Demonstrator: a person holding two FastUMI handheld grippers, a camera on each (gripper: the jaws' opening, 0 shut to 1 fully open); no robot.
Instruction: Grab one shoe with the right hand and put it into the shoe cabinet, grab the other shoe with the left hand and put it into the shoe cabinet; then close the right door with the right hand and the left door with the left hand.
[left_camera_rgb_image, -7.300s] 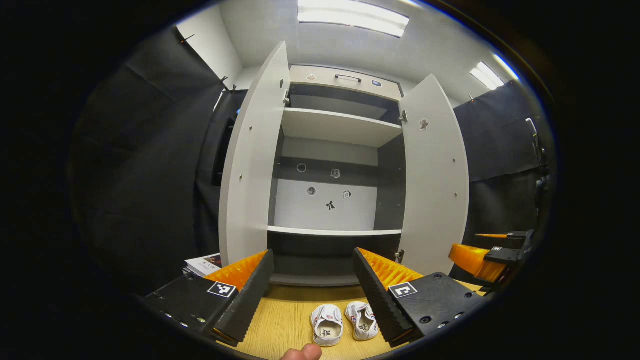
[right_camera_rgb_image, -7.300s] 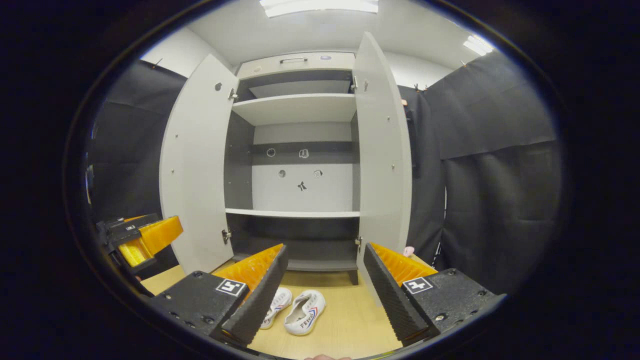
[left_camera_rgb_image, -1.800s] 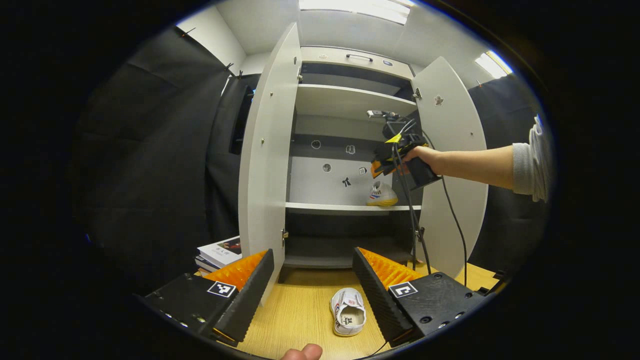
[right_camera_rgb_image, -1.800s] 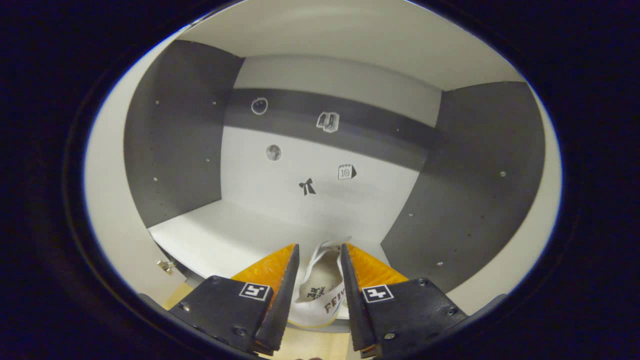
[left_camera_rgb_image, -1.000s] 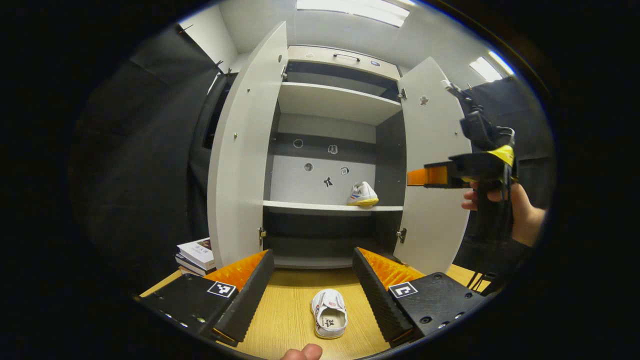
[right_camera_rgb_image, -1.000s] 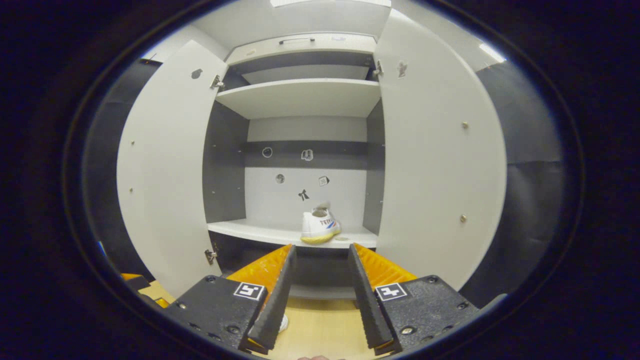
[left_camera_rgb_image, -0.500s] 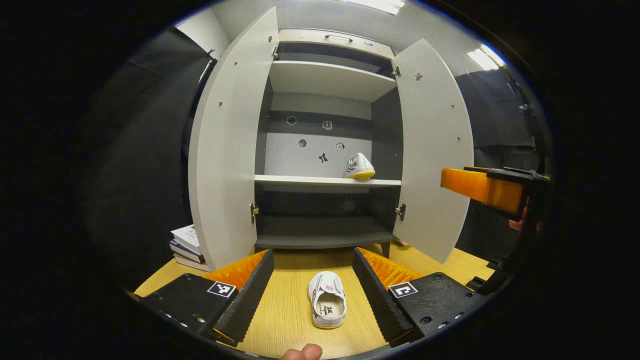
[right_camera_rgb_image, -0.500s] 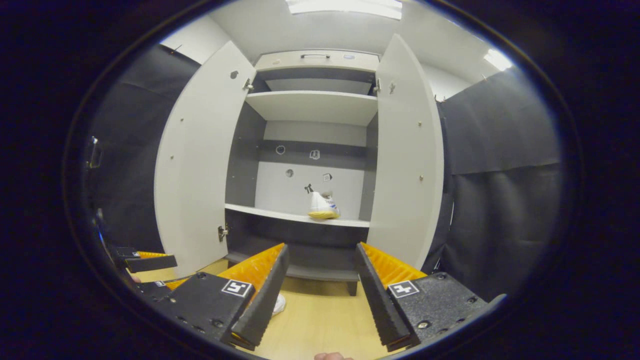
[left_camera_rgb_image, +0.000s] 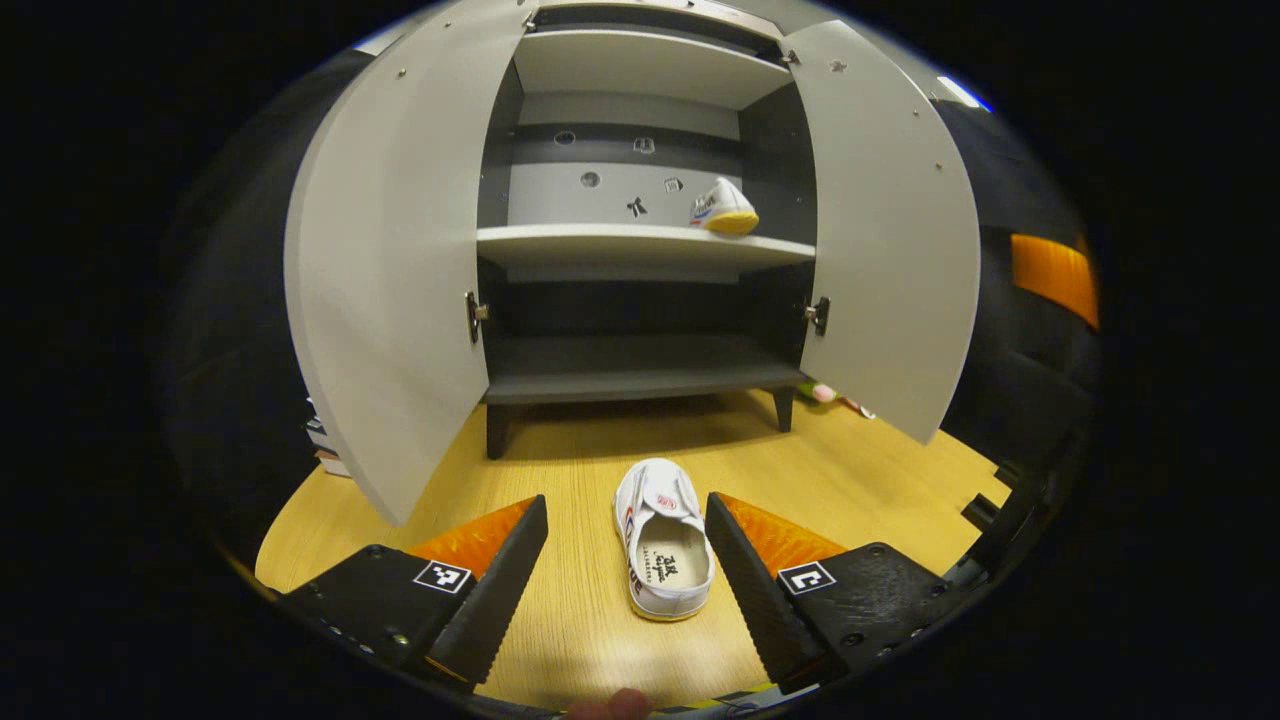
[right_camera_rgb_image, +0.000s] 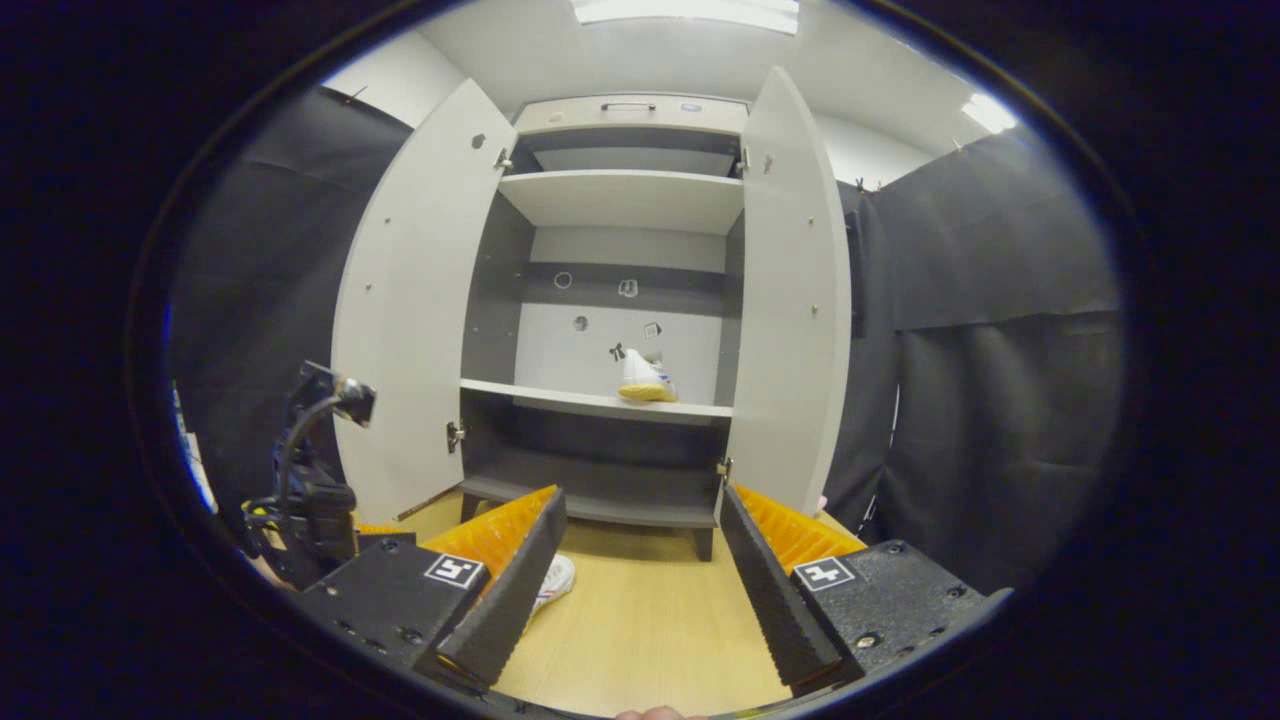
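The shoe on the floor (left_camera_rgb_image: 662, 540) is seen lying heel-first between the spread fingers of the left gripper (left_camera_rgb_image: 627, 575), close to its right finger (left_camera_rgb_image: 752, 580), untouched by either. The second shoe (right_camera_rgb_image: 645, 380) is placed on the middle shelf (right_camera_rgb_image: 560, 399) of the shoe cabinet (left_camera_rgb_image: 640, 365), towards its right side. The right gripper (right_camera_rgb_image: 640, 585) is held with fingers apart, nothing between them. Both doors are seen open.

No words or numbers can be read. Dark print on the insole of the white canvas shoe (left_camera_rgb_image: 662, 545), lying between the fingers of the left gripper (left_camera_rgb_image: 626, 505), is too small to make out. Square black-and-white coded markers (left_camera_rgb_image: 443, 574) sit on that gripper's body and on the right gripper (right_camera_rgb_image: 640, 495). Tiny picture stickers (left_camera_rgb_image: 636, 207) on the grey cabinet's back panel ahead are illegible.
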